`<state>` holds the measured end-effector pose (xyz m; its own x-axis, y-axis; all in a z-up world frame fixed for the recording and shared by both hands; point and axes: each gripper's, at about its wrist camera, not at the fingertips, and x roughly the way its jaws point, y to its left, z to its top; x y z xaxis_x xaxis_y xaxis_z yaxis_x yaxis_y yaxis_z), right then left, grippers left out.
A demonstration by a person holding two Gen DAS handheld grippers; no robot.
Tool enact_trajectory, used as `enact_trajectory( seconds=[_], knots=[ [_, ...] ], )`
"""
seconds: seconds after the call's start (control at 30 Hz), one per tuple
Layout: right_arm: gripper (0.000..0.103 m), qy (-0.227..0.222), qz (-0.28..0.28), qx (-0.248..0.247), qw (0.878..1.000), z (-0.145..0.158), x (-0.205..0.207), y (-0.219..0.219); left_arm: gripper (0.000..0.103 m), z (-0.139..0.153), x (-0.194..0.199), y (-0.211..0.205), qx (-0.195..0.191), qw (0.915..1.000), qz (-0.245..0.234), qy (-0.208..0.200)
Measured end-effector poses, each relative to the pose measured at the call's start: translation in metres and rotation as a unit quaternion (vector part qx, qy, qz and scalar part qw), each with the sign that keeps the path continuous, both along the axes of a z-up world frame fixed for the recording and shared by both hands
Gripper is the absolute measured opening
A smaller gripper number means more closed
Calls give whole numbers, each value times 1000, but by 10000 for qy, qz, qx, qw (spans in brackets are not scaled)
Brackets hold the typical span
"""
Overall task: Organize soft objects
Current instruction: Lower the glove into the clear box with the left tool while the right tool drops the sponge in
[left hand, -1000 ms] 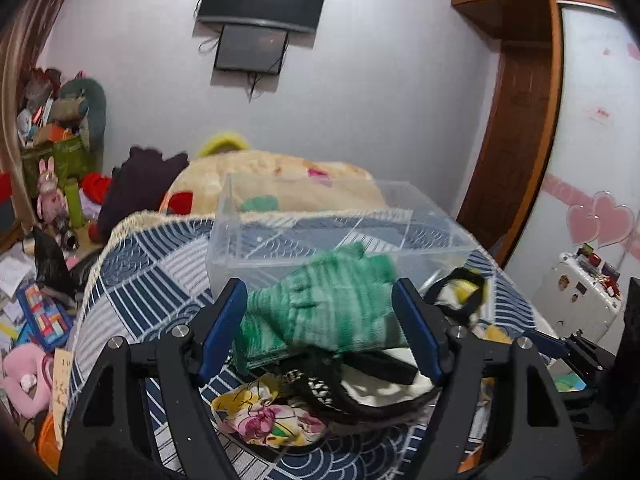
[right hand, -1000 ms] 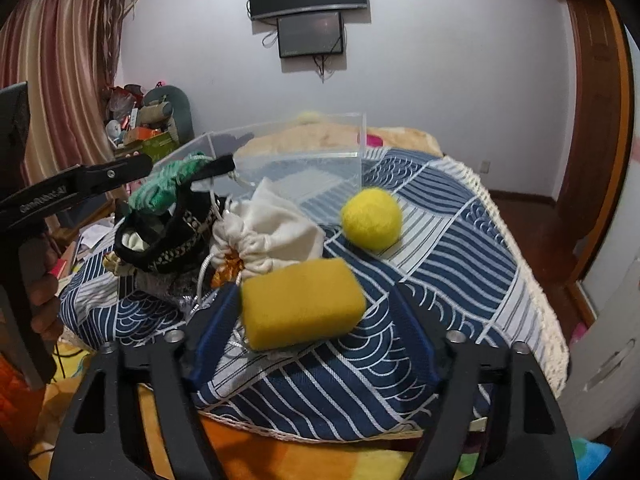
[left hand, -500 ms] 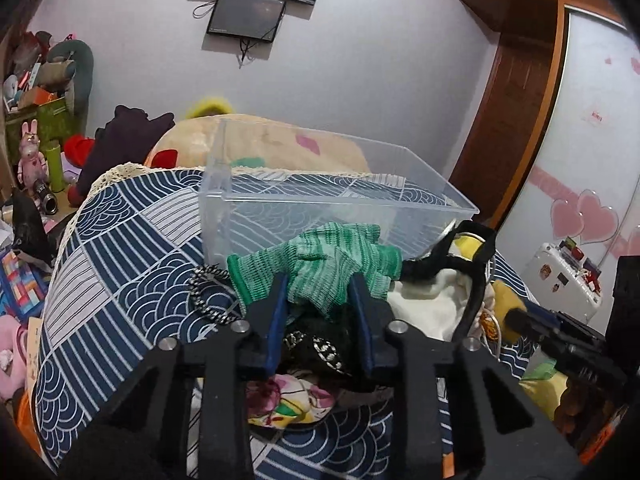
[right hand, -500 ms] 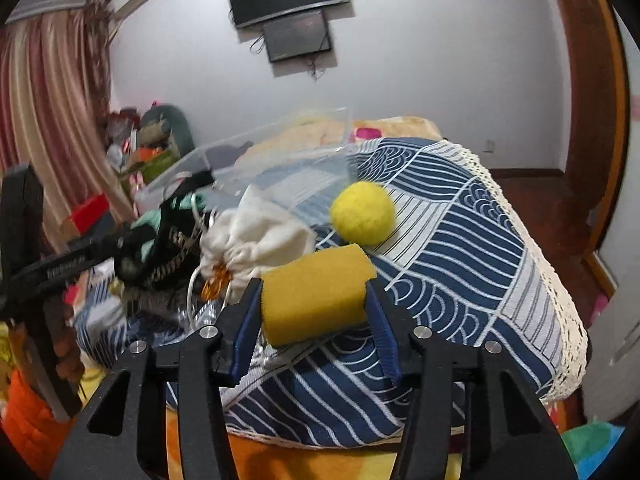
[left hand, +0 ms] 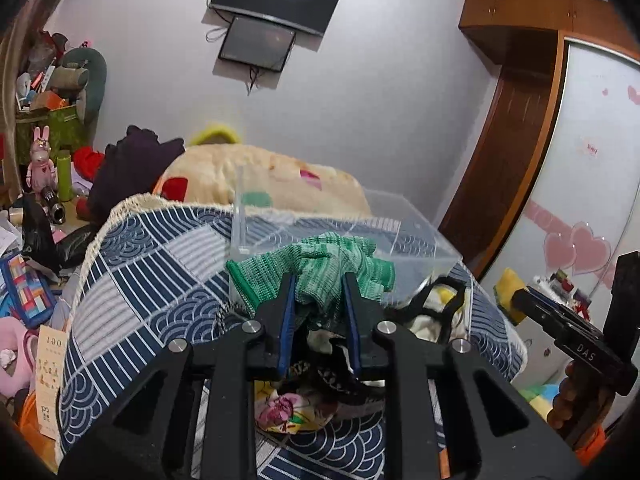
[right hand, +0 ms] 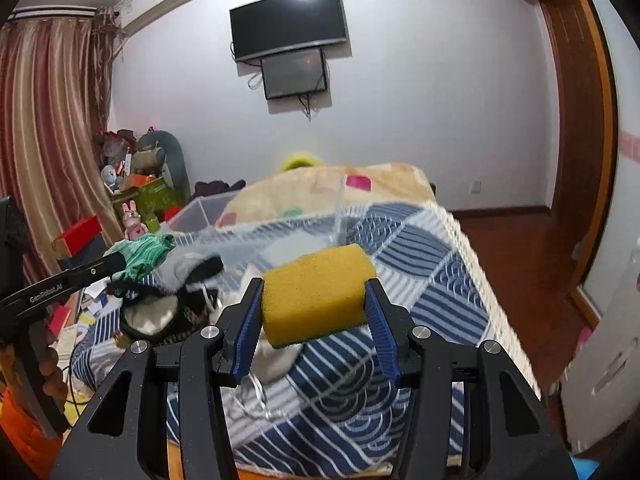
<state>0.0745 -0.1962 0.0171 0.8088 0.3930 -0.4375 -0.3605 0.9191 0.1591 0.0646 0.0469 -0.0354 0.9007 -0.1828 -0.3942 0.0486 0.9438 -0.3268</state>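
My left gripper point(left hand: 319, 286) is shut on a green knitted glove point(left hand: 320, 268) and holds it lifted, just in front of the clear plastic bin point(left hand: 416, 236) on the blue patterned cloth point(left hand: 140, 264). My right gripper point(right hand: 315, 300) is shut on a yellow sponge point(right hand: 316, 292) and holds it raised above the cloth point(right hand: 432, 292); the clear bin point(right hand: 256, 232) lies beyond it. The glove also shows in the right wrist view point(right hand: 146, 254), the sponge in the left wrist view point(left hand: 505, 286).
A pile of soft things lies under my left gripper: a black strap point(left hand: 436, 296), a white pouch point(left hand: 432, 320), a floral cloth point(left hand: 280, 408). A beige blanket point(left hand: 248, 176) lies behind the bin. Clutter and toys point(left hand: 40, 160) fill the left floor. A wardrobe point(left hand: 592, 184) stands right.
Both grippers closed, the left on the green glove and the right on the yellow sponge. Both have since lifted their objects off the cloth towards the bin.
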Motion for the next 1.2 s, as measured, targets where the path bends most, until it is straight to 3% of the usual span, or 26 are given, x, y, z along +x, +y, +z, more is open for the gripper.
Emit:
enact_trajectory(
  seconds=[0.33,0.57,0.97,1.2],
  knots=[
    [47,-376,242,-17,9990,23,22,27,22,31,11,5,123,9991,92,-385],
    [47,-295,435,12,9986,28,49,42,22,41,35,-5,520,9973,138,-510],
    [47,555,775,-574,9938,4,110,71,22,24,103,-6,708,9968,-140,333],
    [47,842,823,-1011,9879,-11,118,82,22,7,129,-7,846,9922,-340,848]
  ],
)
